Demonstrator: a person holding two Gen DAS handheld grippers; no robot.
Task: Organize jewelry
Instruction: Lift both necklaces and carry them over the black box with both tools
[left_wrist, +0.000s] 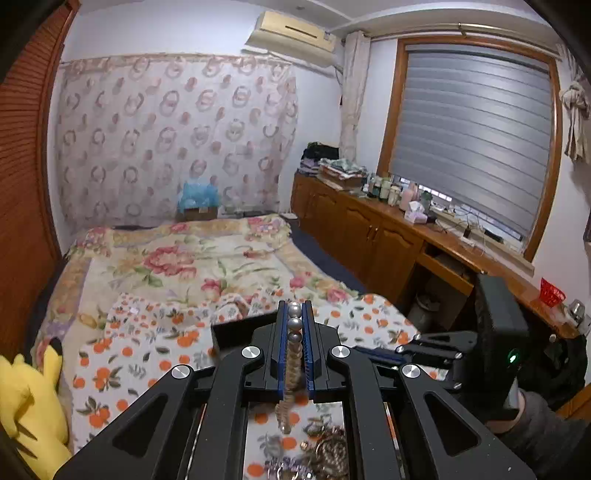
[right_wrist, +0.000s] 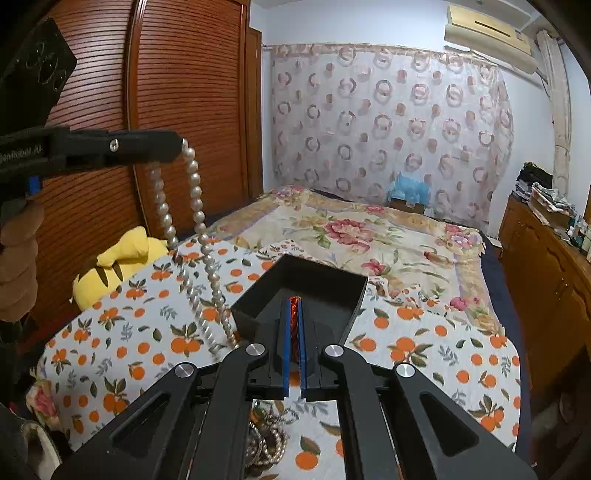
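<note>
Pearl strand lifted, red piece pinched

Lettering on the left gripper (right_wrist: 177, 142) body, seen from the right wrist, reads partly "…enRobot AI"; the start is cut off. Left gripper's blue-padded jaws are clamped on a white pearl necklace (right_wrist: 195, 192), which hangs in a loop down to the orange-print white cloth (right_wrist: 443, 354) on the bed. Right gripper (right_wrist: 294, 332) is closed on a thin red glittery piece (right_wrist: 294, 325), above the near edge of an open black box (right_wrist: 314, 284). Heap of mixed metal jewellery (left_wrist: 325, 454) lies on the cloth beneath both tools.
</note>
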